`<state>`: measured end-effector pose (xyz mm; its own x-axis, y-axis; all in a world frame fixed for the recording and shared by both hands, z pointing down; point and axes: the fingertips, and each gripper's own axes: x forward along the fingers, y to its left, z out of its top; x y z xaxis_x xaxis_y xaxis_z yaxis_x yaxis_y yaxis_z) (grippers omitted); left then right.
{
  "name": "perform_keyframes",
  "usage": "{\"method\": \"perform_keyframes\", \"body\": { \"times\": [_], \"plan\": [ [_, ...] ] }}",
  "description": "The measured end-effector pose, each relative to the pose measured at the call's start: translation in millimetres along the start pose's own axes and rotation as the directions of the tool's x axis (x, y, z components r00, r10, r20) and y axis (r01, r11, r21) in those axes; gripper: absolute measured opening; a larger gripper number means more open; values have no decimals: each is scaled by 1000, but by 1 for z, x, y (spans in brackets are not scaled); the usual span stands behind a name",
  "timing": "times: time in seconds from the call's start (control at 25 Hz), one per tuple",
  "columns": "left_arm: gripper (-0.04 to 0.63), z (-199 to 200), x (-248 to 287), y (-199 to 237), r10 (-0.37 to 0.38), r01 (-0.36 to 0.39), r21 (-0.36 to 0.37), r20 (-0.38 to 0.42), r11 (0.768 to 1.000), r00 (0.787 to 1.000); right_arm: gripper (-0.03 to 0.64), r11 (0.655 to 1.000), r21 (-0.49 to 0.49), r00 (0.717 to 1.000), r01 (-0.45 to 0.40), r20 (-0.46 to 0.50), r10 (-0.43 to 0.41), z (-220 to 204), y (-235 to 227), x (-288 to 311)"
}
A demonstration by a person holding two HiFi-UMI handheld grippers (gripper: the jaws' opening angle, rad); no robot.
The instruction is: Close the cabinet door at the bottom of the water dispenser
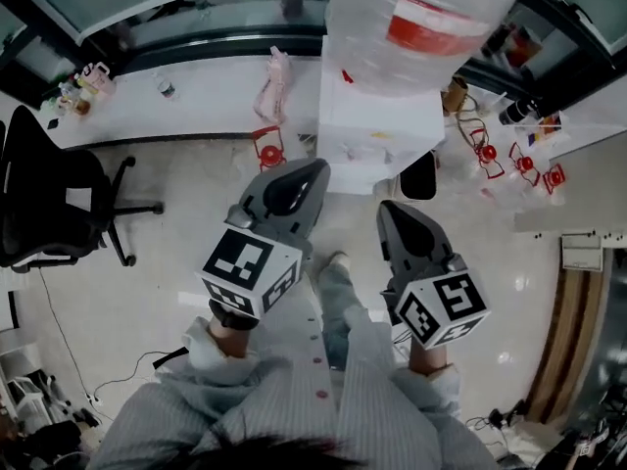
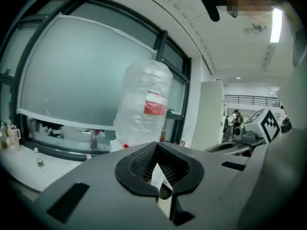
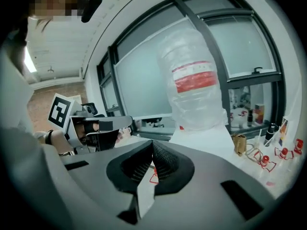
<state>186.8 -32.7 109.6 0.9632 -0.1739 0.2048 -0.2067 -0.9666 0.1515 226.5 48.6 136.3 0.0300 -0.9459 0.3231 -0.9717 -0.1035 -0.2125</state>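
Seen from above in the head view, the white water dispenser (image 1: 380, 125) carries a clear bottle with a red label (image 1: 421, 18). Its bottom cabinet door is hidden under the body; a dark shape (image 1: 419, 176) sits at its foot on the right, and I cannot tell what it is. My left gripper (image 1: 312, 171) and right gripper (image 1: 389, 211) hover side by side just short of the dispenser, both shut and empty. The left gripper (image 2: 156, 146) and the right gripper (image 3: 152, 146) each point at the bottle (image 2: 144, 107) (image 3: 194, 87) in their own views.
A black office chair (image 1: 49, 199) stands at the left. A white counter (image 1: 196, 91) under the window holds bottles and a pink bag (image 1: 276, 86). Red wire racks (image 1: 267, 150) (image 1: 519, 162) flank the dispenser. Cables (image 1: 69, 360) trail on the floor.
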Motion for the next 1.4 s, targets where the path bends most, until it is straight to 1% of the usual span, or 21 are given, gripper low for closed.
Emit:
{"method": "perform_keyframes", "body": {
  "times": [0.12,0.24,0.36,0.48,0.68,0.84,0.96,1.16,1.4],
  "plan": [
    [11,-8,-2,12,96,-96,-35,-8,995,995,14,996,-31,995,-87,-48,85,-4,-5,14],
    [11,-21,-11,30,178,-179,-63,-23,982,984,14,987,-45,984,-153,-96,148,-15,-1,30],
    [11,-34,-25,48,240,-243,-88,-39,966,970,14,976,-47,969,-211,-143,203,-29,11,48],
    [11,-51,-39,63,285,-290,-104,-61,951,957,14,967,-37,953,-251,-187,240,-49,25,63],
    [11,-87,-56,86,333,-346,-140,-105,928,937,14,956,-26,927,-291,-253,275,-83,45,87],
    [11,-119,-65,99,349,-368,-180,-131,912,928,14,952,-29,912,-305,-297,283,-111,57,105],
    [11,-148,-69,109,359,-386,-200,-156,901,920,14,952,-36,906,-303,-320,276,-132,59,123],
    [11,-205,-76,125,388,-435,-231,-221,870,895,14,951,-35,888,-308,-368,274,-172,61,153],
    [11,-268,-79,146,427,-498,-286,-275,819,861,14,939,-46,845,-340,-454,283,-235,61,192]
  ]
}}
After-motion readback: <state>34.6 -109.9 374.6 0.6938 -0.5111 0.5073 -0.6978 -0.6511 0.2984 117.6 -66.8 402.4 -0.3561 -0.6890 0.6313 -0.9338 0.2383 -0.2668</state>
